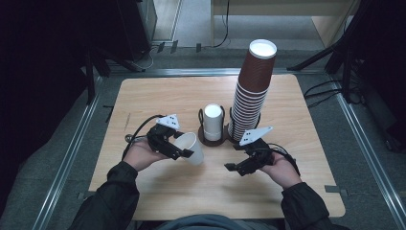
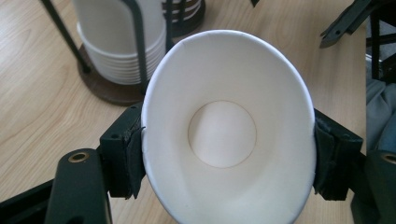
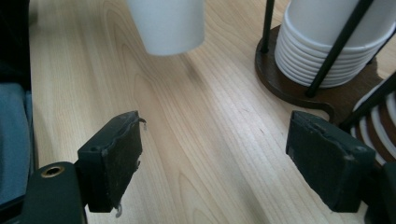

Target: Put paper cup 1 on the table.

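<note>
A single white paper cup (image 1: 191, 147) lies on its side between the jaws of my left gripper (image 1: 184, 144), which is shut on it just above the table. In the left gripper view the cup (image 2: 224, 130) faces me mouth-first, its rim squeezed into an oval by the two pads (image 2: 125, 158). My right gripper (image 1: 233, 157) hovers low over the wood to the right, open, with nothing between its jaws (image 3: 219, 154). The held cup's bottom (image 3: 168, 23) shows ahead of it in the right gripper view.
A short stack of white cups (image 1: 212, 122) stands upside down in a wire holder on a dark round base (image 1: 212, 140). A tall stack of brown cups (image 1: 251, 91) rises beside it on the right. The wooden table (image 1: 158, 96) ends near the person's sleeves.
</note>
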